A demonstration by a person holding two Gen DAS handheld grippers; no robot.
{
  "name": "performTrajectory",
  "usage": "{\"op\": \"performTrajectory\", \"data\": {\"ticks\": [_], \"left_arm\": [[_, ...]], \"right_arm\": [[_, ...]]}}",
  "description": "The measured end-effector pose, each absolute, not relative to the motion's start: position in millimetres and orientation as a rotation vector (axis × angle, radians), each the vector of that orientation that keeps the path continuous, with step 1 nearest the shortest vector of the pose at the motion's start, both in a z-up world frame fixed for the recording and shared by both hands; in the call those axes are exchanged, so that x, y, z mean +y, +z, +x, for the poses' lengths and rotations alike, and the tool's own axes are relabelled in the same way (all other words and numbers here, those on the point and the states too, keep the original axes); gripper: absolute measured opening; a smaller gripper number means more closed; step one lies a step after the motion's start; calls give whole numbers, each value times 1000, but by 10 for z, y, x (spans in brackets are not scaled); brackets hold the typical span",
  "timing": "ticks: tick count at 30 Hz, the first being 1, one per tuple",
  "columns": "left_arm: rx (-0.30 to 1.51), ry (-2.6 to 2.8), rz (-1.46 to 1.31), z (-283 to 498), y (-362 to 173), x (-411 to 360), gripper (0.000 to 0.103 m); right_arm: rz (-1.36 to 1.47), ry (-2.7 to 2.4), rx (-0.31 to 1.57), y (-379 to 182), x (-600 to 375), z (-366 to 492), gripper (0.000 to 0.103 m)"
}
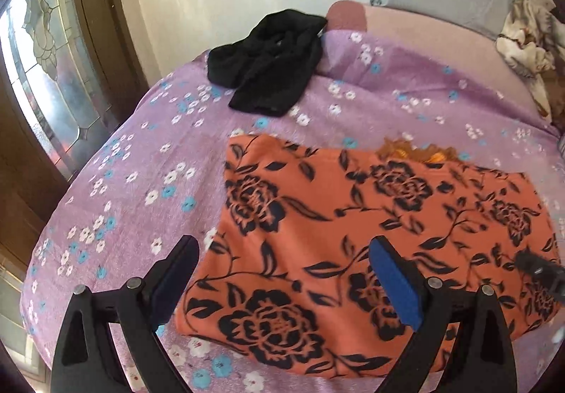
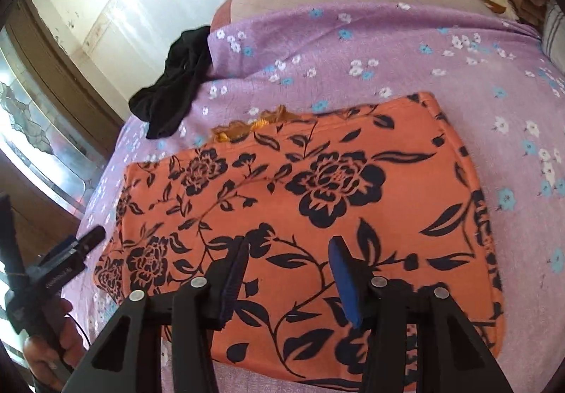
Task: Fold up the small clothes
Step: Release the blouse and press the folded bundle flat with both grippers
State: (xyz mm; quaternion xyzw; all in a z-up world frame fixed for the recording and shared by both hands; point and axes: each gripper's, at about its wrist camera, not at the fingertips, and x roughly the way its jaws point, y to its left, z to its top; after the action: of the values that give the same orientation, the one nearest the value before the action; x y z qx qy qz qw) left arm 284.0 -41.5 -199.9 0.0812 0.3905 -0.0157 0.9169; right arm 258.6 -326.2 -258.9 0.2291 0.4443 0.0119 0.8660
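An orange garment with black flowers (image 1: 370, 237) lies folded flat on the purple floral bedsheet (image 1: 141, 174); it also fills the right wrist view (image 2: 317, 188). A bit of orange trim (image 2: 254, 126) sticks out at its far edge. My left gripper (image 1: 282, 255) is open and empty, hovering over the garment's near left corner. My right gripper (image 2: 287, 251) is open and empty above the garment's near middle. The left gripper shows in the right wrist view (image 2: 84, 241) at the garment's left edge.
A crumpled black garment (image 1: 268, 64) lies at the far left of the bed, also in the right wrist view (image 2: 176, 82). A rumpled cream blanket (image 1: 526, 40) lies far right. A wall and a glass door (image 1: 42, 68) stand left of the bed.
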Motion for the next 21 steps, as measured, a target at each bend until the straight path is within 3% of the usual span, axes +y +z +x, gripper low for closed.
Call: {"op": "performTrajectory", "data": {"ticks": [3, 7, 10, 18, 20, 21], "left_arm": [[779, -61, 187, 2846, -1977, -497, 97], [774, -84, 185, 2820, -1975, -536, 97], [769, -84, 183, 2816, -1976, -540, 97], [754, -77, 194, 2776, -1965, -568, 97], [747, -77, 194, 2741, -1933, -568, 97], [741, -76, 196, 2718, -1911, -568, 97]], "right_arm": [[493, 3, 980, -2775, -3248, 2680, 53], [474, 16, 972, -2764, -3174, 2726, 69], [469, 15, 957, -2775, -3131, 2723, 75], [486, -3, 932, -2739, -3136, 2681, 74], [463, -13, 917, -2696, -3113, 2663, 69], [456, -11, 908, -2674, -3101, 2653, 62]]}}
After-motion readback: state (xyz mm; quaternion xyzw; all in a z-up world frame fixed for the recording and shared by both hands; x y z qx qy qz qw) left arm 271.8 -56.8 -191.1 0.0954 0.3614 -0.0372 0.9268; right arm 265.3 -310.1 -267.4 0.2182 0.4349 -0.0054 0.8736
